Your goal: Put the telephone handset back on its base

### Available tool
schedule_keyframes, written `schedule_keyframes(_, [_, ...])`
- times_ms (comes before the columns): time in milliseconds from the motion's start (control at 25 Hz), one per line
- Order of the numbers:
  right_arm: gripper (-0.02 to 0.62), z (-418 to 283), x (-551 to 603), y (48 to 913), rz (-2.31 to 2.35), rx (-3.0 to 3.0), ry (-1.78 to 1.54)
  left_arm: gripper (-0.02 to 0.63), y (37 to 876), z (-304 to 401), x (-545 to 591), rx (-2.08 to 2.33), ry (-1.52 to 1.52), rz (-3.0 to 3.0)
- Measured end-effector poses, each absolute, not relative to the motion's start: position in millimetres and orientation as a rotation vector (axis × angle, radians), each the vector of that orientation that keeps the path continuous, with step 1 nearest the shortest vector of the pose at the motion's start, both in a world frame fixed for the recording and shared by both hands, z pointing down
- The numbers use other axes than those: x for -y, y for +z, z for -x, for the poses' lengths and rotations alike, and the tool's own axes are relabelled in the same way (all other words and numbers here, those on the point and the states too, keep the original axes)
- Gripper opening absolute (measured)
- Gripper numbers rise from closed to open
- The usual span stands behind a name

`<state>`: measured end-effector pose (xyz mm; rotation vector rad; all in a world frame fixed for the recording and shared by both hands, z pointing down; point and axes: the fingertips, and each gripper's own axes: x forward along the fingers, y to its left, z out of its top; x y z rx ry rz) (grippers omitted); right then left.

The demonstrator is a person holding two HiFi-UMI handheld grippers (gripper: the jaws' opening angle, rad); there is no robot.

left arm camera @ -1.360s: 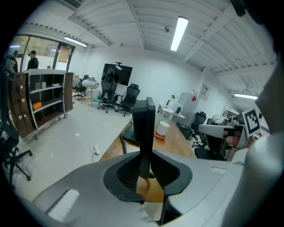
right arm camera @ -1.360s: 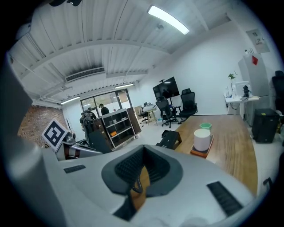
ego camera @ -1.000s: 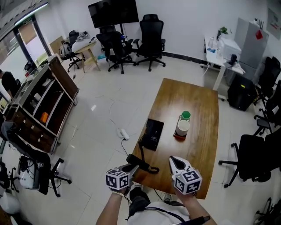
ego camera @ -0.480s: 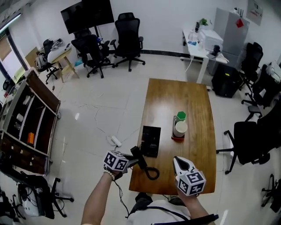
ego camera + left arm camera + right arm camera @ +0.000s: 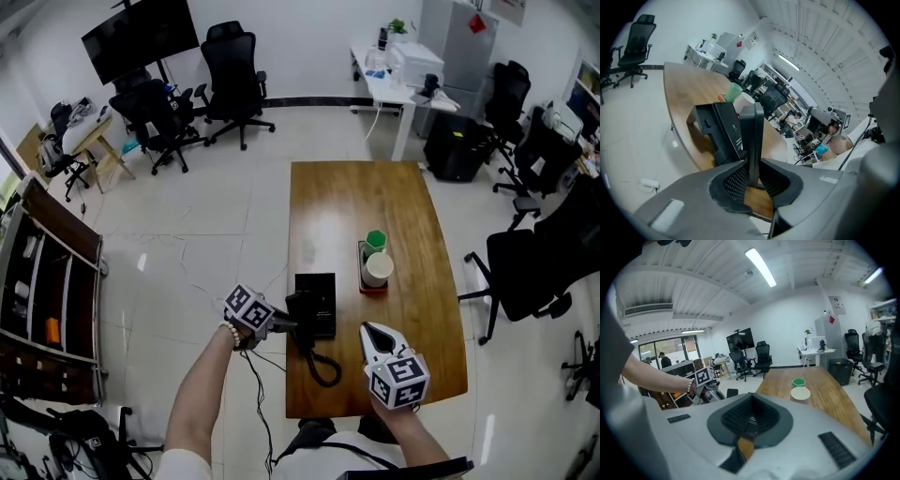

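My left gripper [image 5: 281, 323] is clamped on the telephone handset [image 5: 298, 317]. Its pads stand part-way apart with the slim black bar pinched between them, near one end. My right gripper [image 5: 370, 333] hovers over the near end of the wooden table [image 5: 356, 202], jaws together on nothing.

The handset hangs at the table's left edge, just beside the near-left corner of the telephone base [image 5: 319, 291]. I cannot tell whether it is touching the base. Its cord [image 5: 323, 367] loops on the wood toward me.

I judge the handset to be a light, stiff plastic moulding with smooth sides. Held by one end, it could swivel between the pads, and the cord may tug at it. A hold nearer the middle would be steadier.

In the left gripper view the handset [image 5: 752, 136] shows edge-on, its long axis running straight out from the jaws, with the base [image 5: 719, 131] just to its left. From above, that axis seems to lie across the base's long side rather than along it — so I expect to swing it parallel before lowering.
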<state>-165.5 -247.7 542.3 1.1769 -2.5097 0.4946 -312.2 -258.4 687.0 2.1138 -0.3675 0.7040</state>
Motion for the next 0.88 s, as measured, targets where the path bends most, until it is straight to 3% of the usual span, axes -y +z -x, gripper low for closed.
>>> schedule_keyframes(880, [0.002,215.0,261.9,575.5,-1.199,2.42,0.574,0.067,719.6,310.8,311.8,-0.017,0.739,-2.019])
